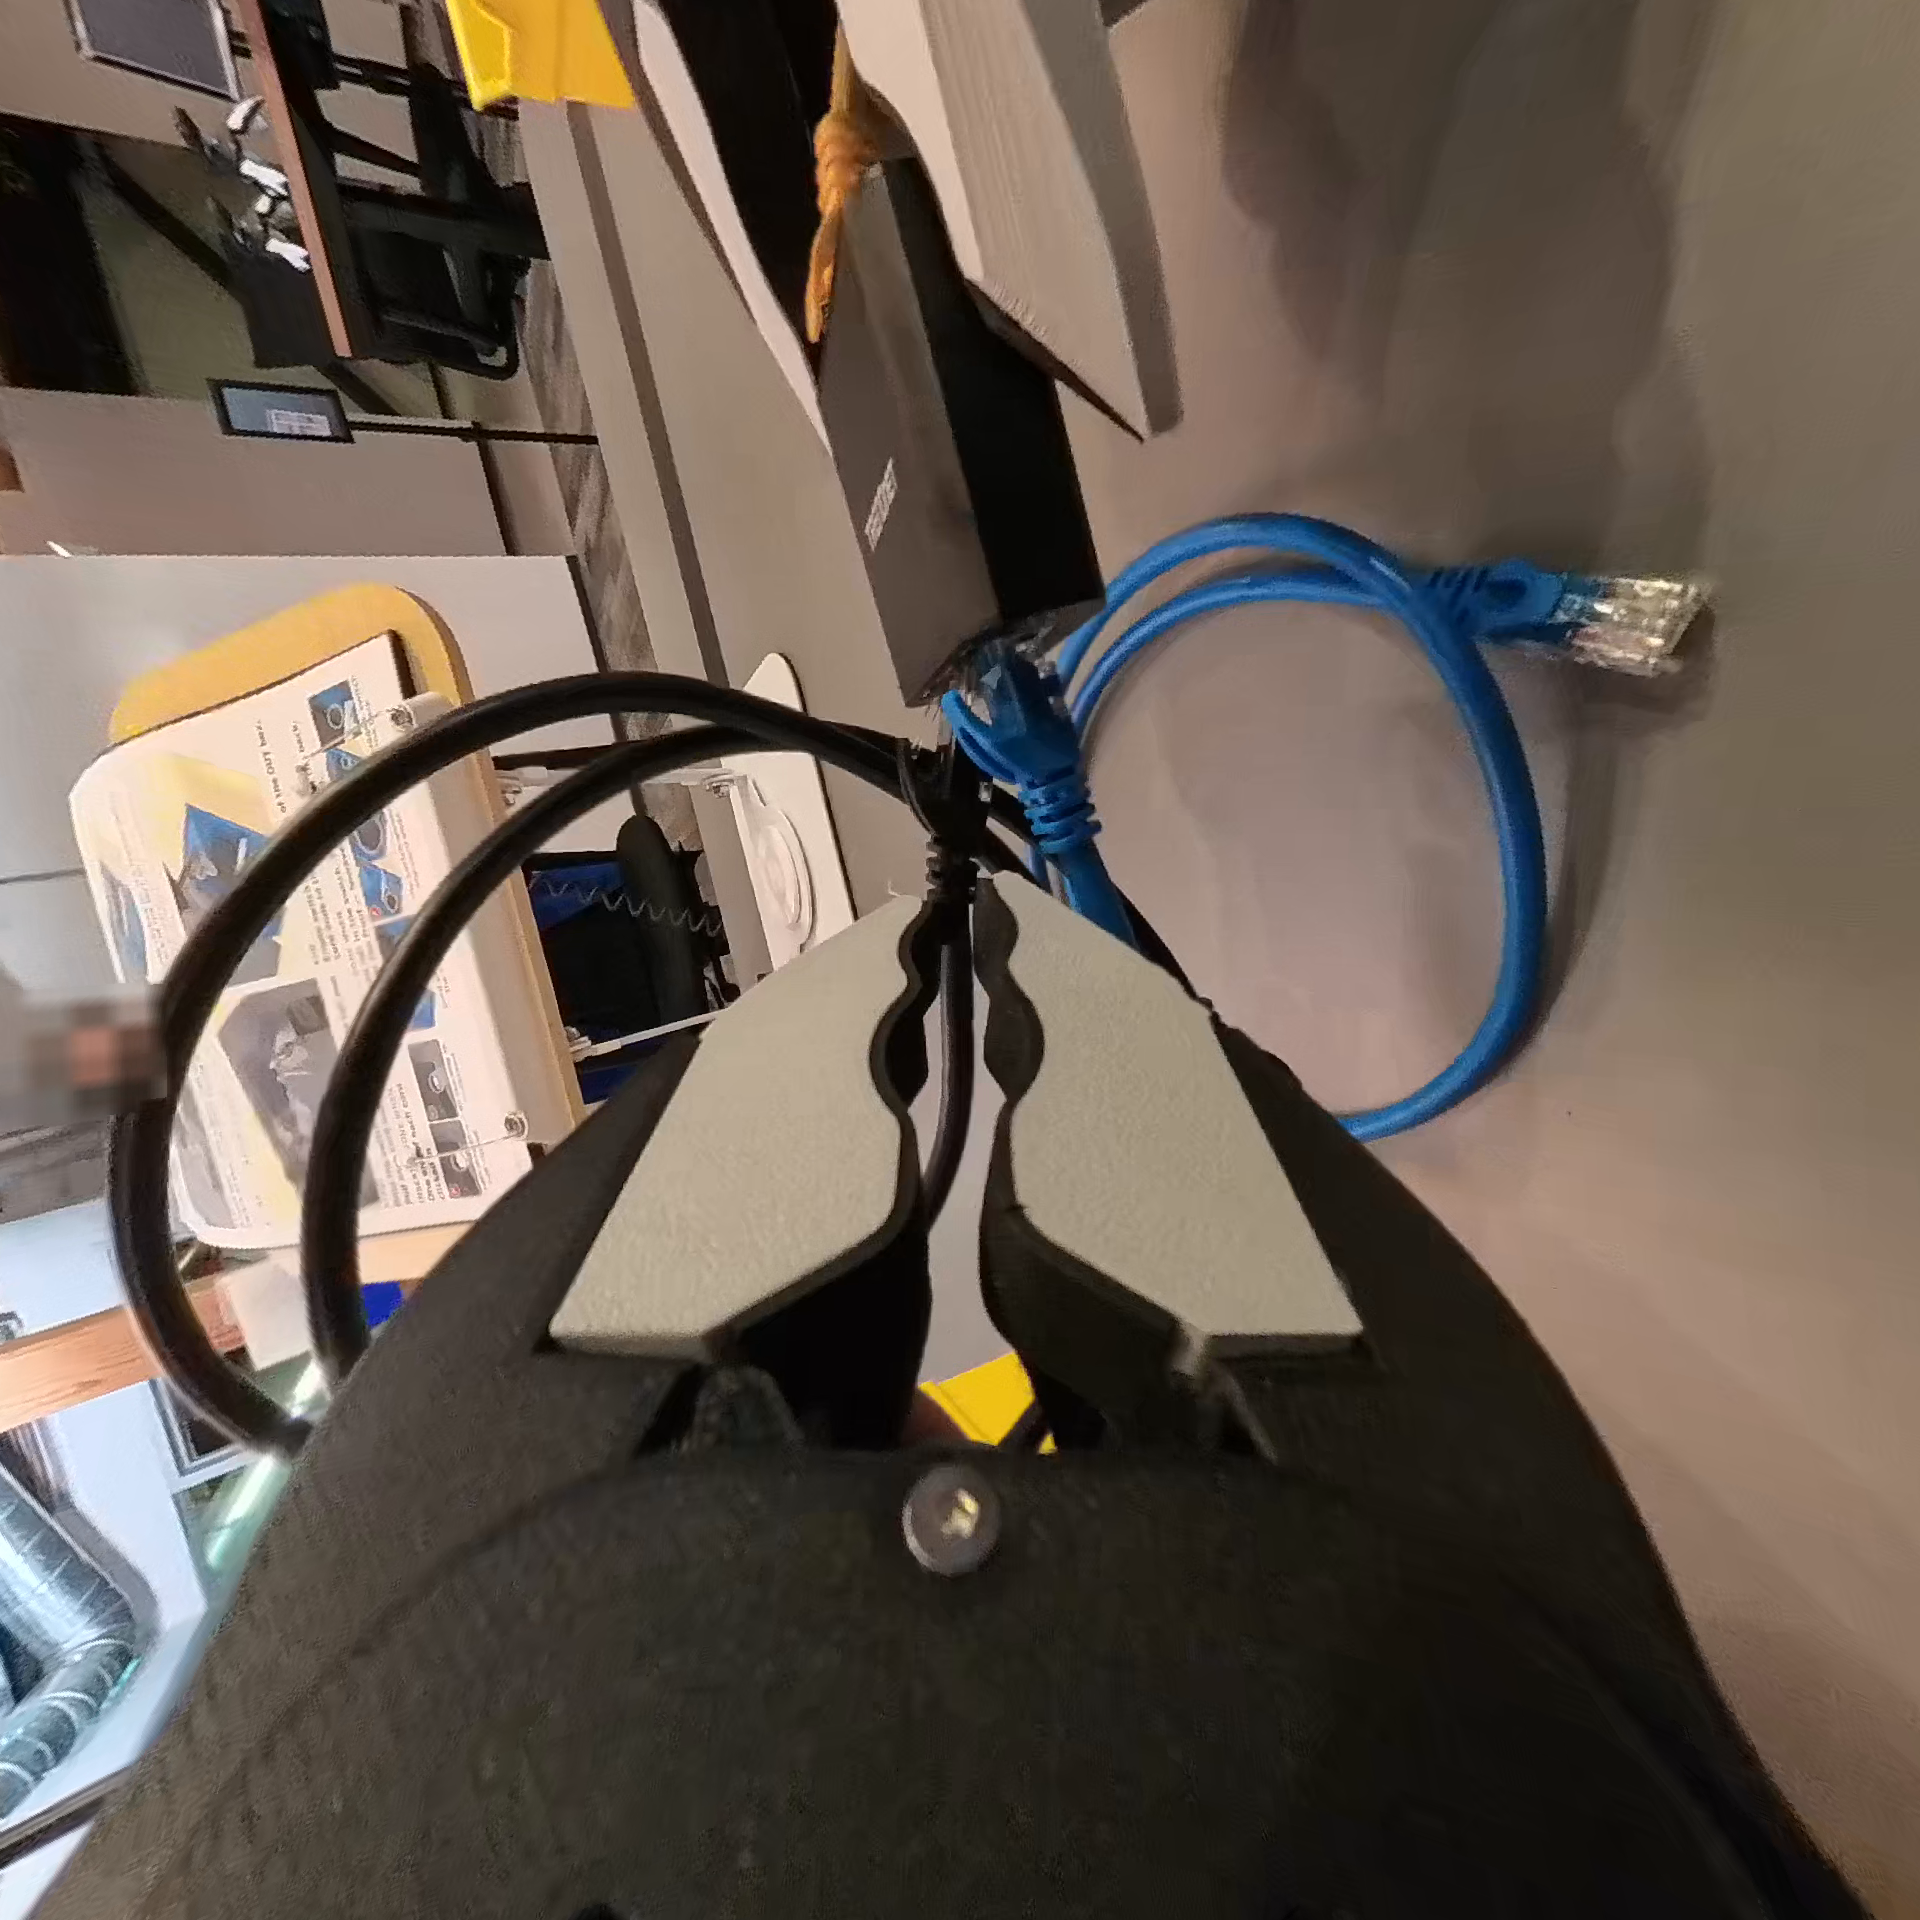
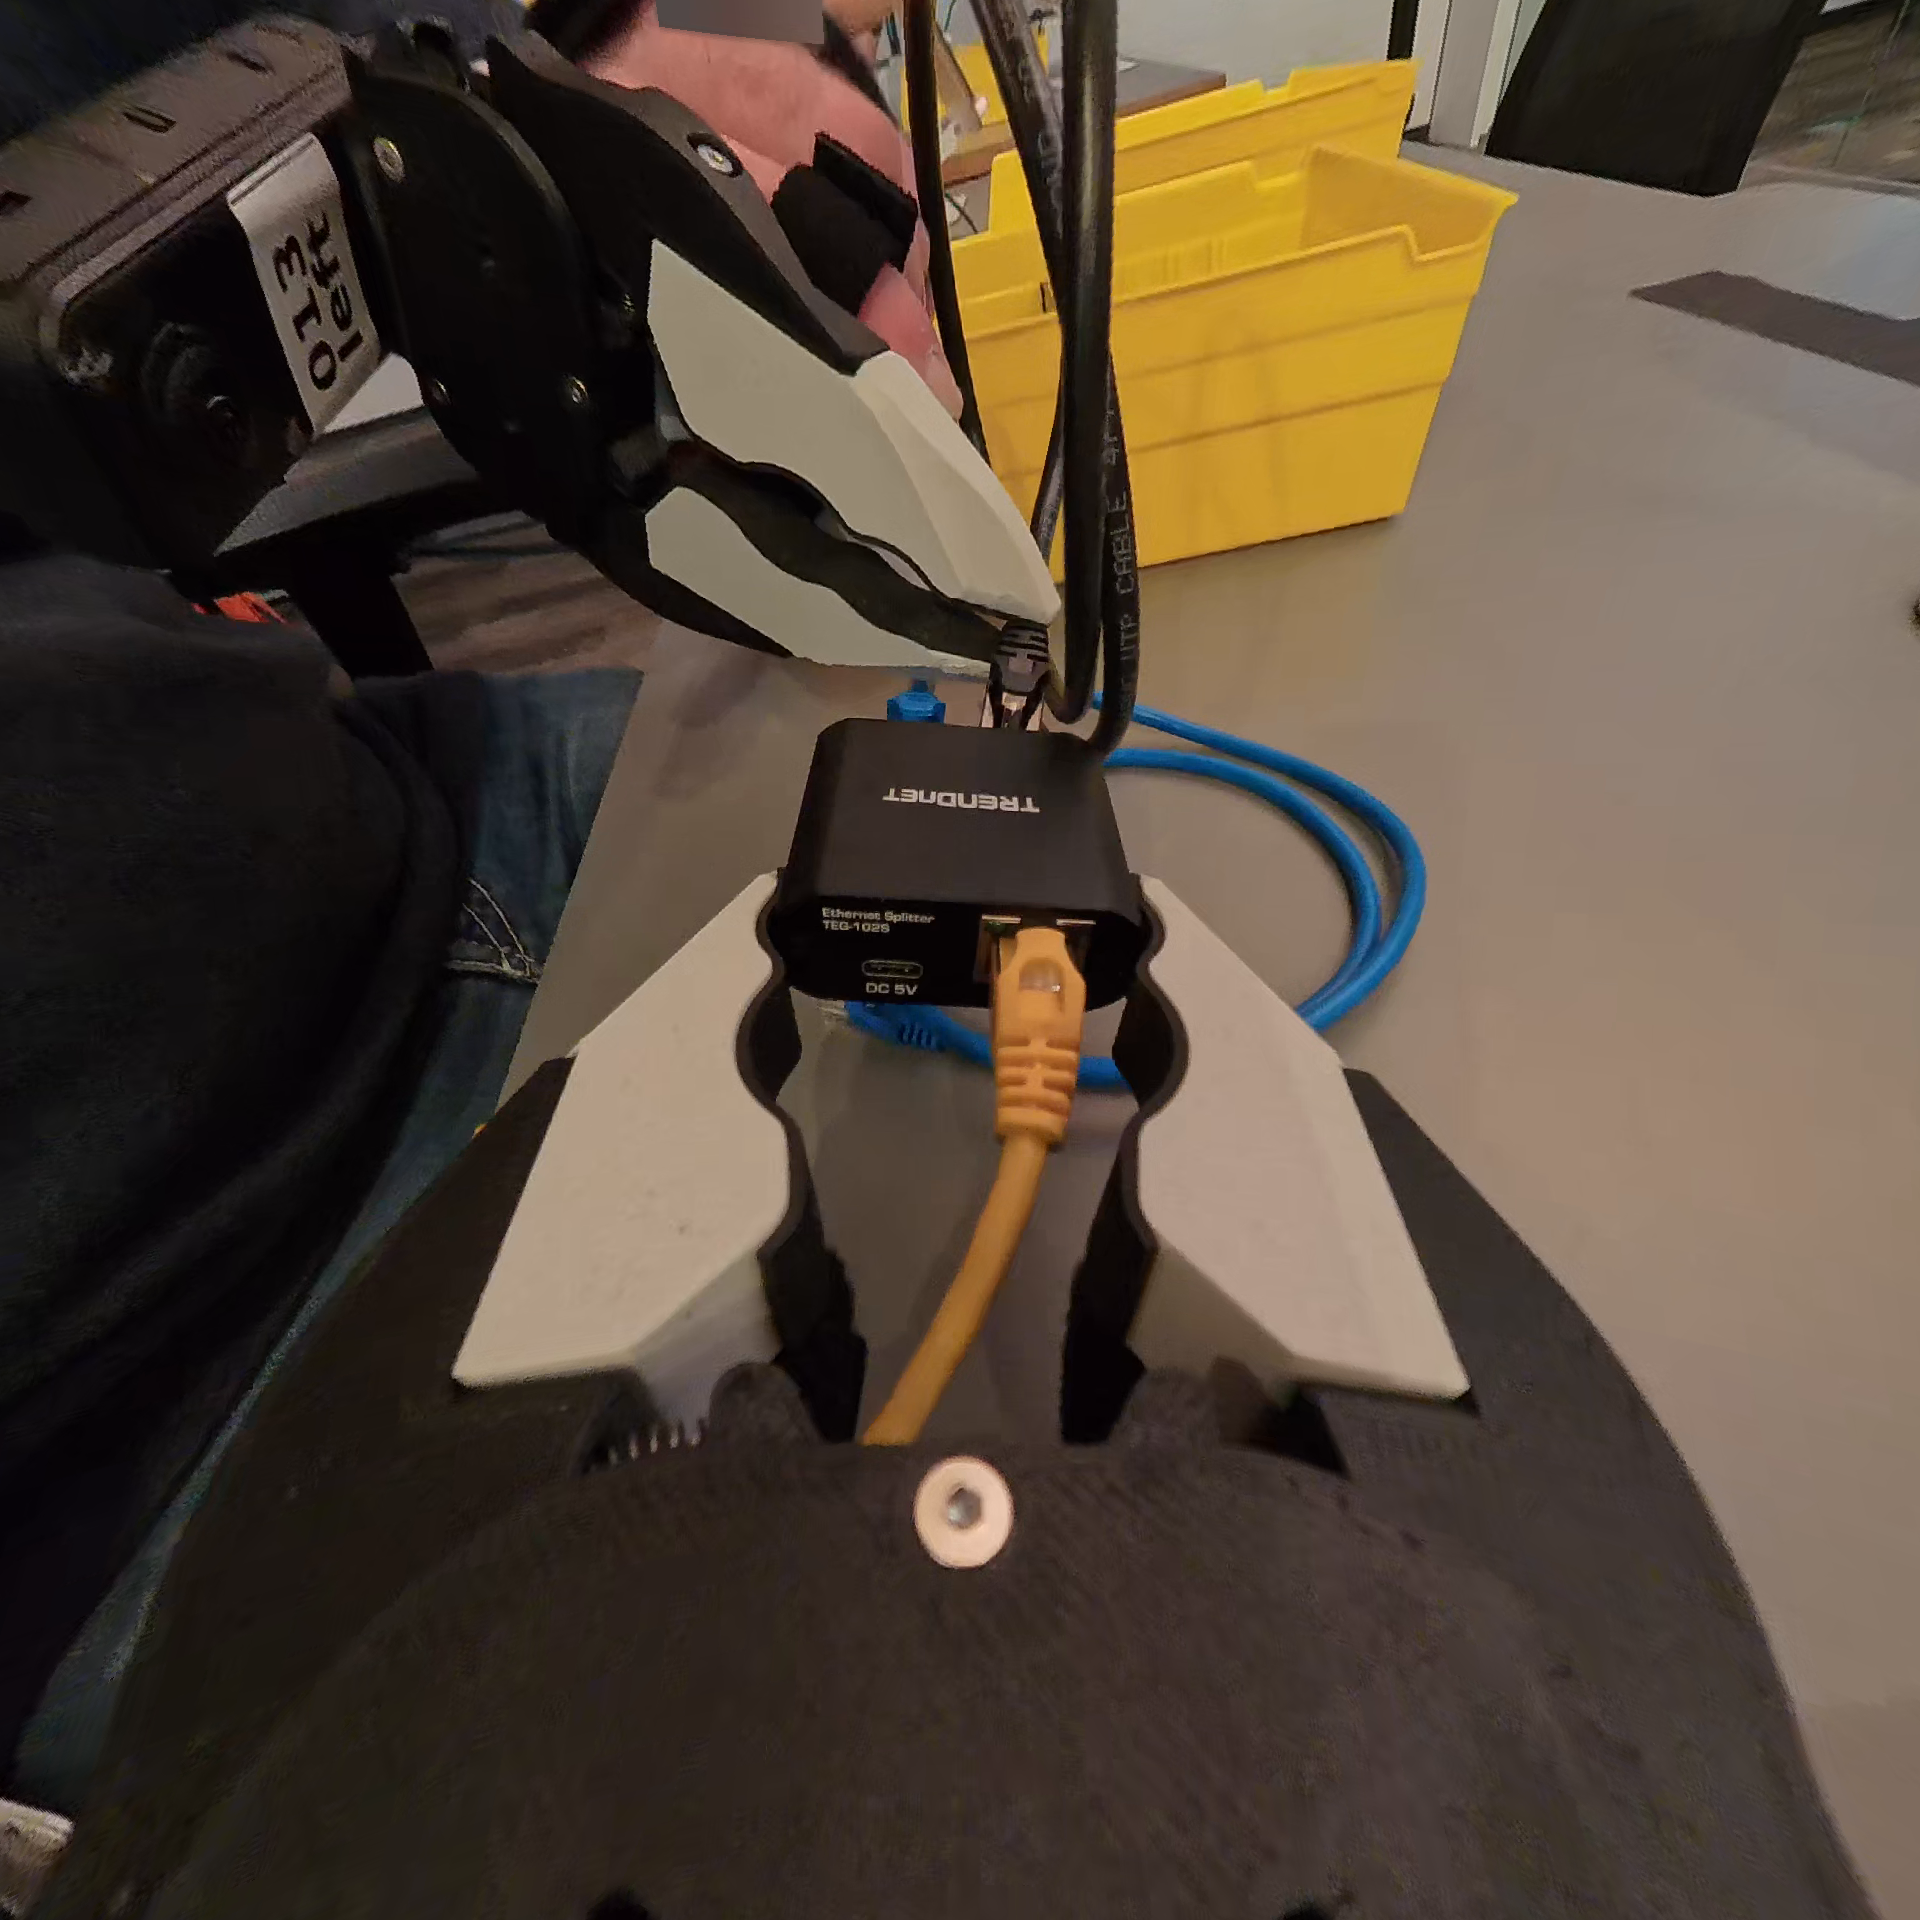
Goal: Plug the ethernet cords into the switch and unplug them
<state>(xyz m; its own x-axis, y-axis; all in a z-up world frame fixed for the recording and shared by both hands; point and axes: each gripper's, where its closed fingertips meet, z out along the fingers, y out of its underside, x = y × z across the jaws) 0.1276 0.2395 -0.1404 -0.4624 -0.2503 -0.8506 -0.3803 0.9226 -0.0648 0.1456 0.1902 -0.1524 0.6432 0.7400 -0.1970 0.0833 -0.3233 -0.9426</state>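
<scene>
A wide grey table [image 2: 1558,727] fills the right wrist view, and on it, upper right of centre, sits a yellow bin [image 2: 1226,343]. Lower centre, the right gripper [image 2: 956,935] has its jaws pressed against both sides of the black switch [image 2: 956,831], pinching it at mid-frame. A yellow cord [image 2: 1029,1049] is plugged into the near port and runs back between the fingers toward the bottom. From the upper left comes the left gripper [image 2: 987,634], jaws pinched on the black cord [image 2: 1086,312] just behind its plug, right at the far face of the switch; whether that plug is fully seated, I cannot tell. The black cord loops up out of the top edge. A blue cord [image 2: 1351,883] curls on the table to the right of the switch. In the left wrist view its clear free plug [image 1: 1631,623] lies at right, well apart from the switch [image 1: 935,468].
</scene>
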